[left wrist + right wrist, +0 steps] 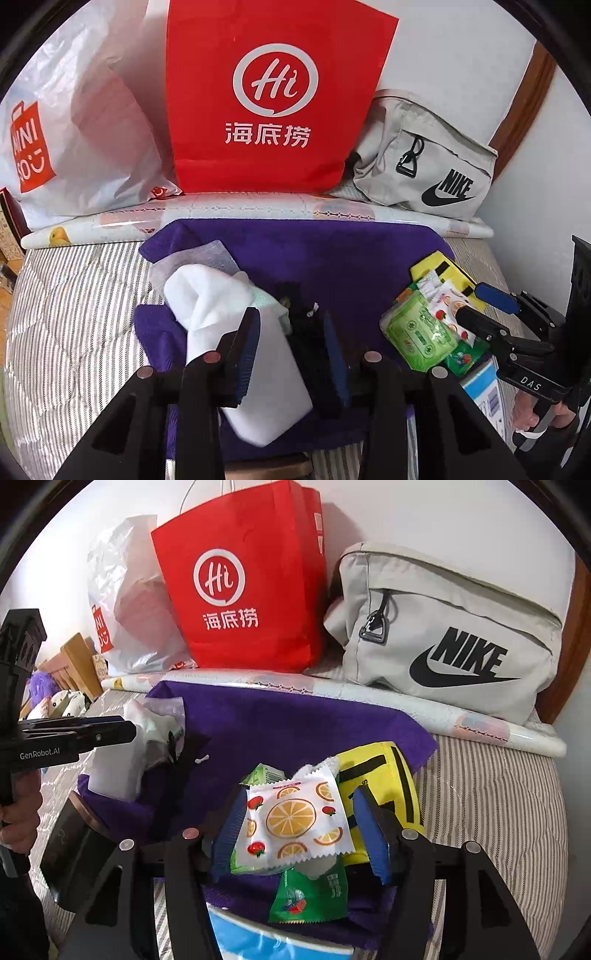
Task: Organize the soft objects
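The left gripper [291,354], jaws half open and holding nothing, straddles the white sock [221,332] on the purple cloth [351,258], its long axis running near-to-far between the fingers.

Blue box [258,941] cut off btm.

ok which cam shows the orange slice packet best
The right wrist view: the orange slice packet sits close and face-on between the open right gripper. The left wrist view shows it small and partly hidden.
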Tool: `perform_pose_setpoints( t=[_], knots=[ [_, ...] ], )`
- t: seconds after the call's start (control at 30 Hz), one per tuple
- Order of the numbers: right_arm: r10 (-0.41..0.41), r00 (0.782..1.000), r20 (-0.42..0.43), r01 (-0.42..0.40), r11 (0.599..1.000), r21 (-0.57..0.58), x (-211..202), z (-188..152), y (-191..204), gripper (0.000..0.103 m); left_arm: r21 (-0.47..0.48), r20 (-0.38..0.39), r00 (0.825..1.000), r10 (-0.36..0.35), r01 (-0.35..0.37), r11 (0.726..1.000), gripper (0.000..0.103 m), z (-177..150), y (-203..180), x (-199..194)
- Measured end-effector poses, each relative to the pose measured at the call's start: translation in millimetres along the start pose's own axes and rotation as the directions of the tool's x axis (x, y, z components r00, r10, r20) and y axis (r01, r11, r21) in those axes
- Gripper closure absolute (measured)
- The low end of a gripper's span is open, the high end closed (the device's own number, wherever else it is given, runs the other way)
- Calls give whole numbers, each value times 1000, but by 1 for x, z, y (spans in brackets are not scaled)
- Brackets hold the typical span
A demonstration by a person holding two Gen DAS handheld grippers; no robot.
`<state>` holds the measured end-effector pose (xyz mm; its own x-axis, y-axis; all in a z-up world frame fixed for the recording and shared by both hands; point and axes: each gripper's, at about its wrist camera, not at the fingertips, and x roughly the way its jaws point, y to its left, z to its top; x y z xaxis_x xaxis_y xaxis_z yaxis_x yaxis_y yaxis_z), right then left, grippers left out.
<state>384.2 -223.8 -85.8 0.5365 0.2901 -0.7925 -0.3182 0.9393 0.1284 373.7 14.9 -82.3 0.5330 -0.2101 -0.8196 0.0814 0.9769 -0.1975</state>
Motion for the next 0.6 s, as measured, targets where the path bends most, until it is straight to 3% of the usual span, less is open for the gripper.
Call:
perform_pose_setpoints(
  t=[0.17, 0.37, 0.53, 0.6],
  knots=[
    [-23, 999, 26, 22, 1000, 8, -25, -5, 4, 43, -7, 19, 1000, 12, -12, 1000, 59, -8, 0, -21],
    [-54, 995, 81, 53, 999, 13, -72, -23, 19, 35, 2, 56, 998, 19, -19, 1000, 53, -31, -6, -56],
    [-78, 992, 97, 75, 997, 29, -107, -42, 33, 20, 21, 79, 997, 18, -20, 1000, 45, -57, -18, -87],
    [-89, 990, 105, 86, 996, 37, -121, -51, 39, 19, 30, 90, 996, 24, -26, 999, 43, -68, -24, -99]
  ],
)
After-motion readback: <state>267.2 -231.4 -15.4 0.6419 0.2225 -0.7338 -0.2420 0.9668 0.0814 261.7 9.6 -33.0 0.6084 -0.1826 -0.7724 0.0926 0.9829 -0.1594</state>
